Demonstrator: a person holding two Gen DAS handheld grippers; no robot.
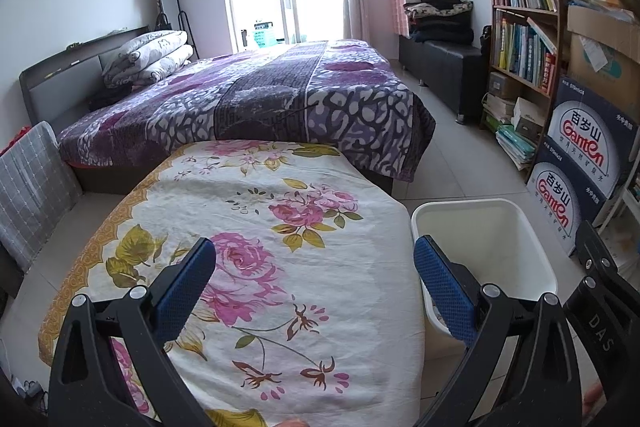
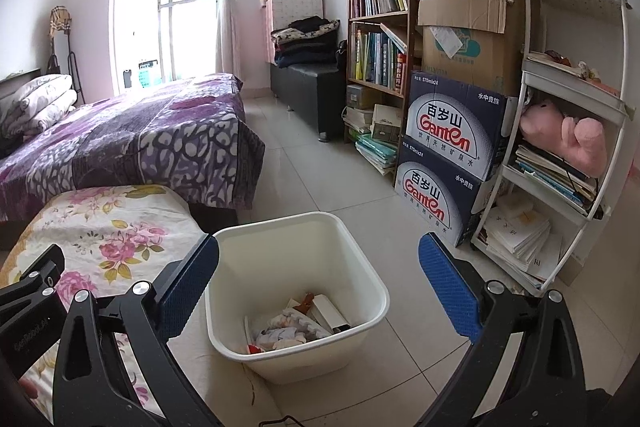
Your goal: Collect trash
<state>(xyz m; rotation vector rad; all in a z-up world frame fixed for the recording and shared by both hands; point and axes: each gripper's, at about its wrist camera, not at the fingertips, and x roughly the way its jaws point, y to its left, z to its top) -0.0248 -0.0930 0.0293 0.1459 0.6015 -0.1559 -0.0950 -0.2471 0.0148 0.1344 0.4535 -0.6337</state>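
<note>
The left gripper (image 1: 314, 263) hangs with its jaws spread wide and empty above the floral sheet (image 1: 256, 227) at centre frame. The right gripper (image 2: 318, 265) is likewise agape and empty over the white waste bin (image 2: 360, 259), where crumpled trash (image 2: 292, 327) lies at the bottom. The bin stands on the tiled floor, touching the sheet's edge, with Ganten water cartons (image 2: 448, 155) at right and a purple-covered bed (image 2: 132, 135) at upper left.
</note>
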